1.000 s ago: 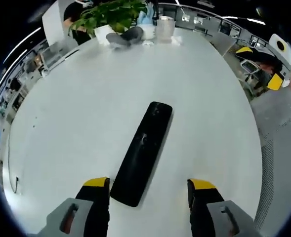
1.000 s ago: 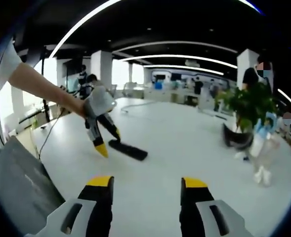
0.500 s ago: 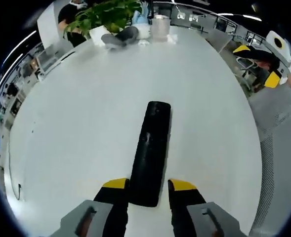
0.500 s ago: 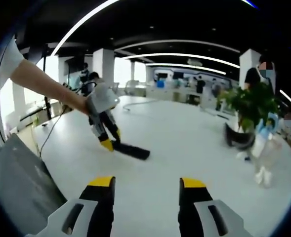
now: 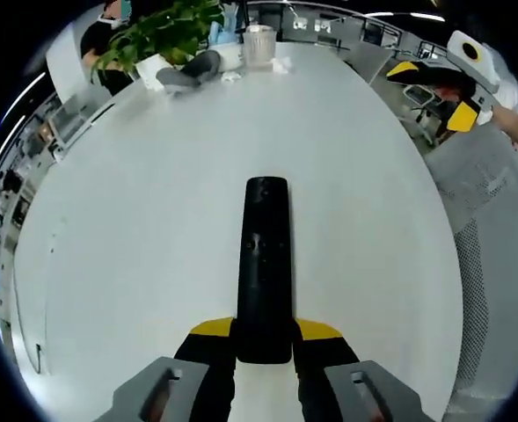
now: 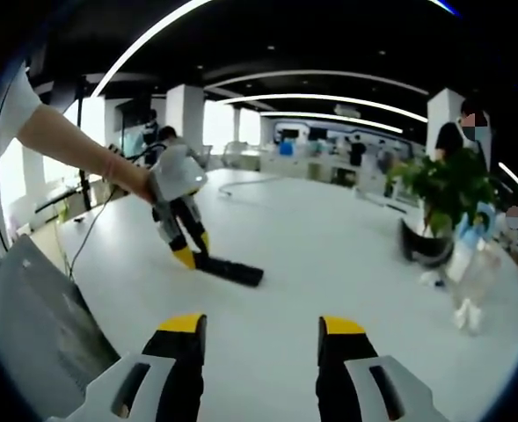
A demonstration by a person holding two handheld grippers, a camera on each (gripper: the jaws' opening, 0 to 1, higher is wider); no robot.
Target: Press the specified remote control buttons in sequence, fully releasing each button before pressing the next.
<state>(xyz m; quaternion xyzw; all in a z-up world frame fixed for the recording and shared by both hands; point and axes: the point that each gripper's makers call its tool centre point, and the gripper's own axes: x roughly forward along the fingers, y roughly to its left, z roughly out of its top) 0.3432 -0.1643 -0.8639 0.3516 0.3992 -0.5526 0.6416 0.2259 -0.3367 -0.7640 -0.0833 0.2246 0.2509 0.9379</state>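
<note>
Black and long, the remote control point(image 5: 265, 264) lies flat on the white table point(image 5: 135, 229), in the middle of the left gripper view. Its near end sits at the bottom of the frame, between the yellow-tipped fingers point(image 5: 213, 329) of the left gripper point(image 5: 265, 332). The fingers are pulled in narrow and press on both sides of that end. The far end of the remote control points up the frame.

At the top of the left gripper view, at the far edge of the table, there is a green plant point(image 5: 157, 31) in a white pot, a grey thing point(image 5: 188, 72) lying next to it, and a clear cup point(image 5: 259, 44). The right gripper point(image 5: 434, 88) shows at the upper right of this frame, past the table edge.

In the right gripper view, the remote control point(image 6: 232, 271) is left of the middle of the frame, small and far off on the table point(image 6: 329, 255). The left gripper point(image 6: 191, 257) comes down on its left end, held by a person's hand point(image 6: 135, 183). The right gripper point(image 6: 261, 327) has its own fingers point(image 6: 181, 323) at the bottom of the frame. They are spread wide and hold nothing. The plant point(image 6: 439, 189) stands at the right of this frame, with a clear bottle point(image 6: 471, 280) near it.
</note>
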